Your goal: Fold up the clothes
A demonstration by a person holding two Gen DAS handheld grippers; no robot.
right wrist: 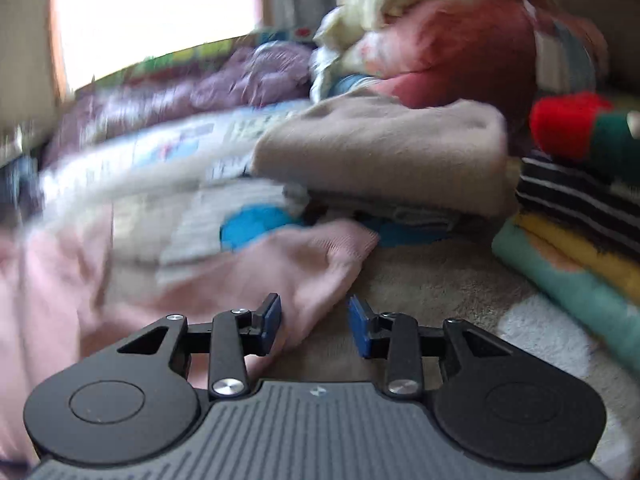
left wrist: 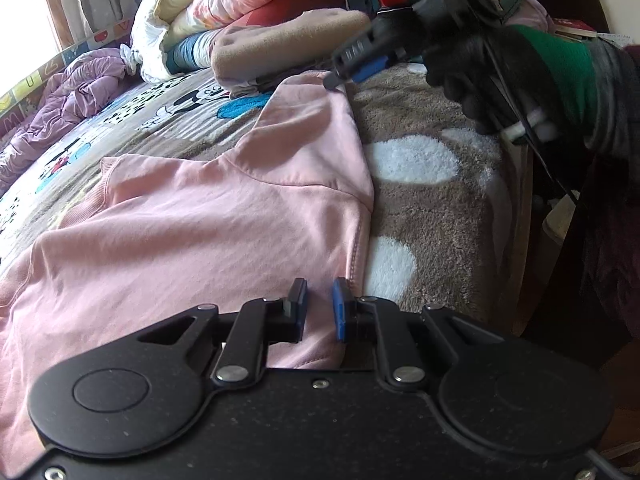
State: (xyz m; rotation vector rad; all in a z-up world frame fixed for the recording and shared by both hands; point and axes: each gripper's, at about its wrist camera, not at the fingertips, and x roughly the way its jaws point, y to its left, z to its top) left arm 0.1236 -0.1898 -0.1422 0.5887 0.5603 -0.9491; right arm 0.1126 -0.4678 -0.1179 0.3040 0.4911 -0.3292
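While pink sweatshirt (left wrist: pixel 208 216) lies flat on bed (left wrist: pixel 432 208), left tool (left wrist: pixel 319 304) slightly open astride its 6 o'clock edge, right tool (right wrist: pixel 314 326) open beside sleeve cuff (right wrist: pixel 340 246).

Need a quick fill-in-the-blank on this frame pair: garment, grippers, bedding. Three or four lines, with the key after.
1. The garment spread on the bed is a ____ sweatshirt.
2. The brown blanket beside it carries large ____ spots.
3. The left gripper has its jaws parted over the sweatshirt's ____.
4. The right gripper is ____, with the sleeve cuff lying loose ahead of it.

Missing words: pink; white; hem; open
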